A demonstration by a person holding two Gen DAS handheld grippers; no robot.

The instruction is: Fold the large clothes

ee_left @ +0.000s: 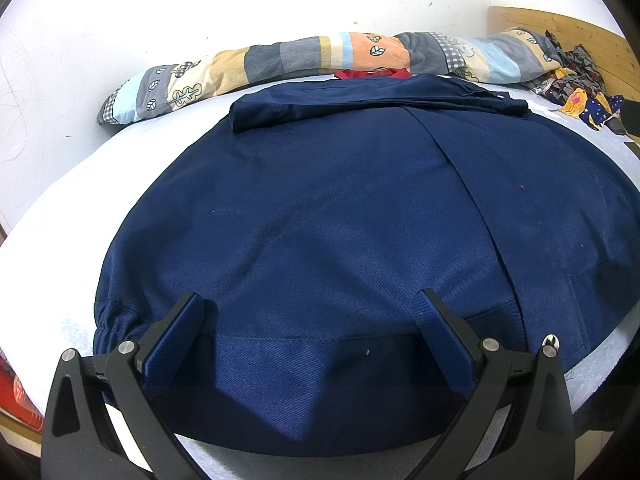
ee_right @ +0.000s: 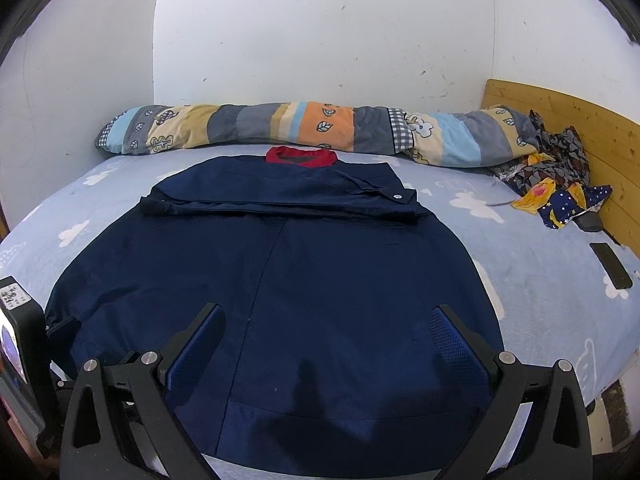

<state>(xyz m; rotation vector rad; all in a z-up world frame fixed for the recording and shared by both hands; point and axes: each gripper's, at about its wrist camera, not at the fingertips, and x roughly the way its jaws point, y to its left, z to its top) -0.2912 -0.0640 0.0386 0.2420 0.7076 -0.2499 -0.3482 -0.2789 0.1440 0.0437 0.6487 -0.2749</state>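
navy blue jacket (ee_right: 320,280): woven twill cloth, slight sheen
headboard (ee_right: 560,120): pale knotty wood, matt
black tongs (ee_left: 316,344): matt plastic, shiny metal screws

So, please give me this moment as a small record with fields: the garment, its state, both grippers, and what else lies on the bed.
garment: dark navy woven jacket with red collar
state: spread flat, sleeves folded across the chest
left gripper: open, over the hem, holding nothing
right gripper: open, over the hem
surface: light blue cloud-print bedsheet
behind: rolled striped patchwork quilt
right side: black flat phone, crumpled patterned cloth
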